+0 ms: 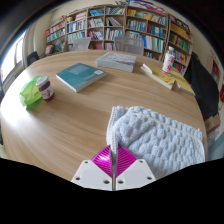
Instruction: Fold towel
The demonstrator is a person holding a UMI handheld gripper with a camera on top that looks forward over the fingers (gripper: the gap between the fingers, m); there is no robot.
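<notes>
A pale grey fluffy towel (160, 140) lies on the round wooden table (80, 115), just ahead and to the right of my fingers. Its near left edge runs down into the seam between my two magenta pads. My gripper (113, 150) is shut, and the pads meet with the towel's edge pinched between them at their tips. The rest of the towel lies loosely bunched on the table.
A teal book (80, 76) and a stack of books (117, 60) lie farther across the table. A green packet (31, 93) with a small jar (46, 90) sits to the left. A cup (168, 60) stands at the far right. Bookshelves (120, 25) line the back wall.
</notes>
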